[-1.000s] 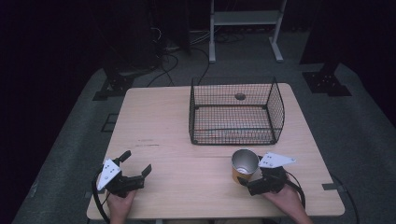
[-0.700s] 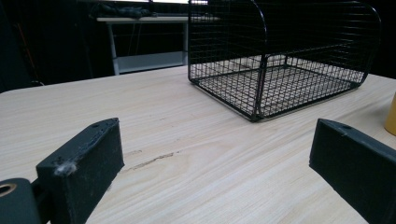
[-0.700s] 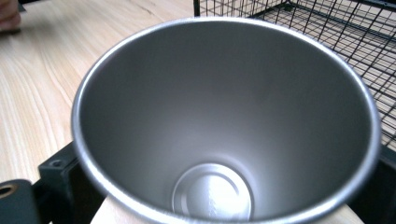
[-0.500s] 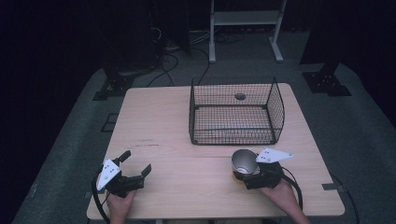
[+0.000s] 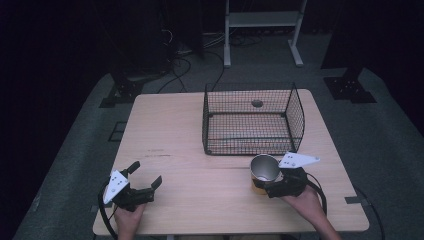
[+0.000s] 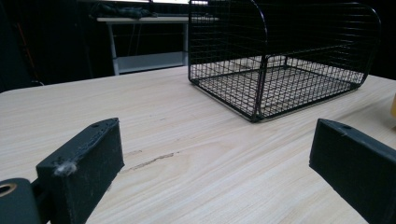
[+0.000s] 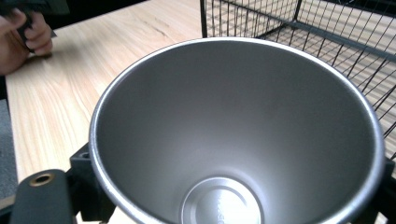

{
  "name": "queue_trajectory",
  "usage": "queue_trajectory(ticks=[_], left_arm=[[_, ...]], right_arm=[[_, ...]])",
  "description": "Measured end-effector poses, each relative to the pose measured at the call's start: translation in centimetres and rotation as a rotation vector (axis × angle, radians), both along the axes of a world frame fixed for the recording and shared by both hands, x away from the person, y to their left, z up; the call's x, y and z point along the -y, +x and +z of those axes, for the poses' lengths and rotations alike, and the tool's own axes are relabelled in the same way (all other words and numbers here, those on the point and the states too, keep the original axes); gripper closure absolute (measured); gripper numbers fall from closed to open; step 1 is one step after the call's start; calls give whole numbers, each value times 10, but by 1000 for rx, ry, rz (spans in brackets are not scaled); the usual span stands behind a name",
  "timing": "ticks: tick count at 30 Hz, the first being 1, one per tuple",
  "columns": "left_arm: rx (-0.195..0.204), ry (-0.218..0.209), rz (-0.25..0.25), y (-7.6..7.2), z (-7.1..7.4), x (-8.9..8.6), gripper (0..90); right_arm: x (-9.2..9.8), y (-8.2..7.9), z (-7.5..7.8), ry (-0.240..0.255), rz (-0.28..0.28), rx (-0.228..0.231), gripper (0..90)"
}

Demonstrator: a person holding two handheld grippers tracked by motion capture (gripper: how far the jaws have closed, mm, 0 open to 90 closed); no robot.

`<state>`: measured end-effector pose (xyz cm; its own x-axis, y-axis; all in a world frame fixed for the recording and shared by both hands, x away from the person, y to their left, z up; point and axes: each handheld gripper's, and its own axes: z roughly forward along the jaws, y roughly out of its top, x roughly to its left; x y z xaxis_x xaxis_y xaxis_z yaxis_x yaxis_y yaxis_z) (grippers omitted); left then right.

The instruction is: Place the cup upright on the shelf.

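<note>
Your right hand-held gripper (image 5: 272, 187) is clamped on the cup (image 5: 264, 171), upright on the tabletop (image 5: 200, 150), basket (image 5: 250, 120) just beyond. Your left hand-held gripper (image 5: 142, 177) rests wide open, gripping nothing.

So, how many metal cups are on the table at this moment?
1. The metal cup stands near the table's front edge, just before the wire basket, between the jaws of the right hand-held gripper. The basket looks empty, so probably none is hidden.
</note>
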<state>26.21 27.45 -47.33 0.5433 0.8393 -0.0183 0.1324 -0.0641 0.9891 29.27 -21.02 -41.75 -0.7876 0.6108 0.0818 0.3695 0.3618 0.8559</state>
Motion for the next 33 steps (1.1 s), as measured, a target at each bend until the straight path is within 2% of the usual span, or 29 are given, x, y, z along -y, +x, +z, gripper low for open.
queue_trajectory(ticks=[14,20,33], left_arm=[[1,-6,-1,0,0,0,22],[0,-5,0,0,0,0,22],[-1,-4,-1,0,0,-1,22]], right_arm=[[1,13,36,-7,37,6,131],[4,21,49,13,40,-2,131],[9,34,64,16,39,-9,131]])
